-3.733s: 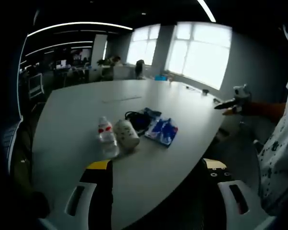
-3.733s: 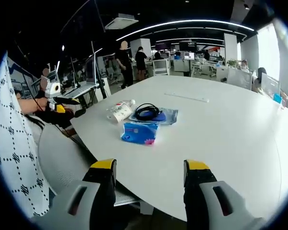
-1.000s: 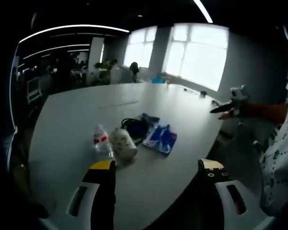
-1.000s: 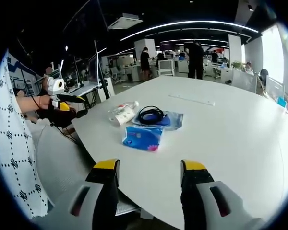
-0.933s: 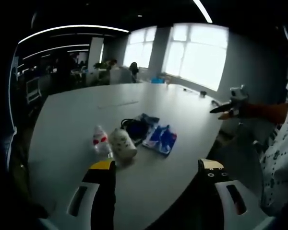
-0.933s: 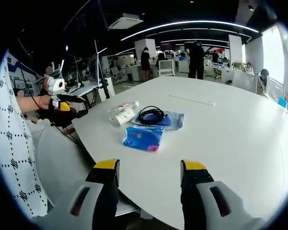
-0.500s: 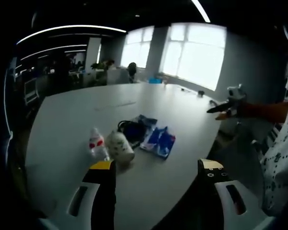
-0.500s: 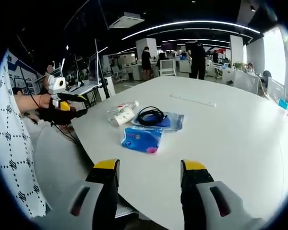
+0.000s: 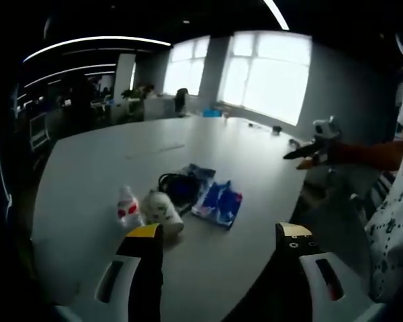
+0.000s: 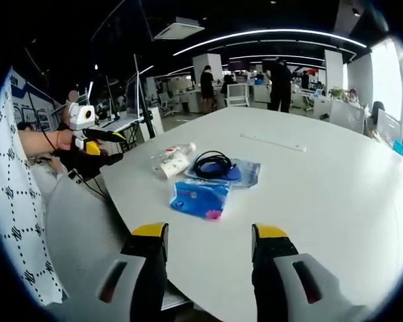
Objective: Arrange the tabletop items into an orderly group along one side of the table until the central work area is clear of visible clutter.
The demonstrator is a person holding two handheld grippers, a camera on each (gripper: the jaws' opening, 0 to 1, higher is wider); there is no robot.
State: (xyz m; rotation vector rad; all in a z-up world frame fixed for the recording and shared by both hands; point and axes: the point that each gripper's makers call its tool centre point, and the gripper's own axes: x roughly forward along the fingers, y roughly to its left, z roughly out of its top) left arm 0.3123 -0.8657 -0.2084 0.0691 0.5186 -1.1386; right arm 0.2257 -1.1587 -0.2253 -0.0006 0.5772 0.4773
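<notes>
Nearest in the right gripper view, the right gripper [image 10: 208, 268] has its jaws spread wide and empty above the near edge of the white table [image 10: 309, 194]. Likewise the left gripper [image 9: 215, 268], in the left gripper view, has wide, empty jaws over its own edge of the same table.

Ahead of the right jaws, slightly left of the gap between them, sits one blue tissue pack [image 10: 200, 196]. Just beyond it lies one coil of black cable [image 10: 211, 164] on one flat blue pouch [image 10: 238, 173]. Left of the coil lie one white paper cup [image 10: 169, 163] and one clear plastic bottle [image 10: 181, 149], both on their sides and touching. All five things form one tight cluster near the table's edge. From the left jaws, the bottle and cup lie just past the left jaw tip, with the coil and tissue pack beyond them to the right.

Farther out, one thin pale strip [image 10: 273, 142] lies on the bare tabletop, well apart from the cluster.

Beyond the table, an open office has desks, standing people, ceiling light strips, and bright windows [image 9: 269, 74].
</notes>
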